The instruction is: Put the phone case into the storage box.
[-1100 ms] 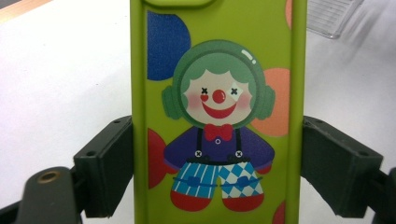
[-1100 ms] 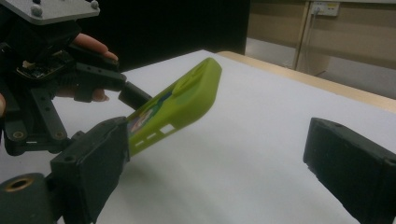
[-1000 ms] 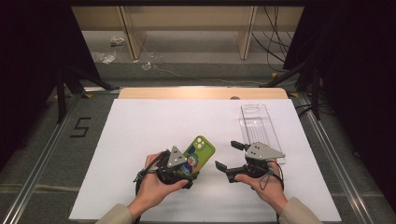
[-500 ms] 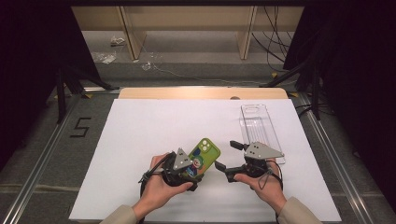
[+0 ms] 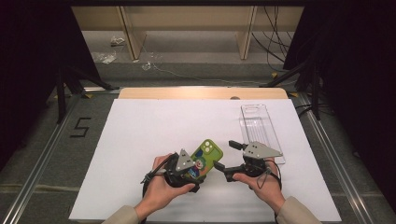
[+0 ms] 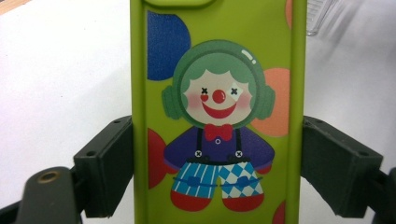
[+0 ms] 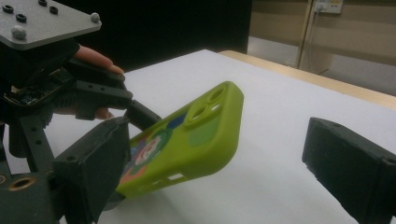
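A lime-green phone case (image 5: 208,154) with a cartoon clown on its back is held tilted above the white table. My left gripper (image 5: 197,169) is shut on it, and in the left gripper view (image 6: 217,158) both black pads press the long sides of the case (image 6: 217,93). My right gripper (image 5: 228,157) stands just right of the case, open wide and pointing left at it. In the right gripper view (image 7: 217,140) the camera end of the case (image 7: 196,135) hangs in front of the left jaw, apart from the pads.
A clear plastic phone case (image 5: 259,127) lies flat at the right of the white sheet (image 5: 154,126), just behind the right gripper; a corner of this clear case (image 6: 320,14) shows in the left gripper view. A wooden table edge (image 5: 187,92) runs along the back.
The left gripper has carried the green case a little to the right, closer to the right gripper. The right gripper has stayed where it was.
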`<state>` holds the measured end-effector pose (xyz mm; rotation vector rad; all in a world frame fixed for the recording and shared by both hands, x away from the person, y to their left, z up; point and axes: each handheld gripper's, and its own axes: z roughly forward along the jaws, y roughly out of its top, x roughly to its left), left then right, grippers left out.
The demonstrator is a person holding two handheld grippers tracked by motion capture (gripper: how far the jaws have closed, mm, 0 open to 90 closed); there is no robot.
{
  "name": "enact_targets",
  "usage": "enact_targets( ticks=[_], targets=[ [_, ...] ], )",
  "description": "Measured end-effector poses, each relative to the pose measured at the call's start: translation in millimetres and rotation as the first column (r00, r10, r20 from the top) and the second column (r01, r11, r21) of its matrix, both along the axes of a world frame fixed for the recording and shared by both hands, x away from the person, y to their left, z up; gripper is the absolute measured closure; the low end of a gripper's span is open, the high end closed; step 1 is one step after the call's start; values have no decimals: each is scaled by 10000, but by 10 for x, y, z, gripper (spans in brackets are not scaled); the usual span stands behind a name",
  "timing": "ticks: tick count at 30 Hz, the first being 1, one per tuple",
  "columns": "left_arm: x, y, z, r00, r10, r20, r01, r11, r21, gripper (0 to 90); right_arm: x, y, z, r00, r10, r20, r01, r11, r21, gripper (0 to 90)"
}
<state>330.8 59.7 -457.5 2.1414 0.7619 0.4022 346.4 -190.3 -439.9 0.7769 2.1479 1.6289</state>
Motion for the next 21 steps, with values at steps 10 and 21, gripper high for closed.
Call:
enact_targets(
  ticks=[10,21],
  targets=[
    [-11,-23,-9,10000,-66,-21,66,10000,-22,163,12,14,-8,10000,-20,-51,20,10000,-14,94],
    [-29,-61,-11,9999,-169,-19,169,9999,-32,164,39,29,-6,9999,-54,-101,54,10000,43,99]
  ],
)
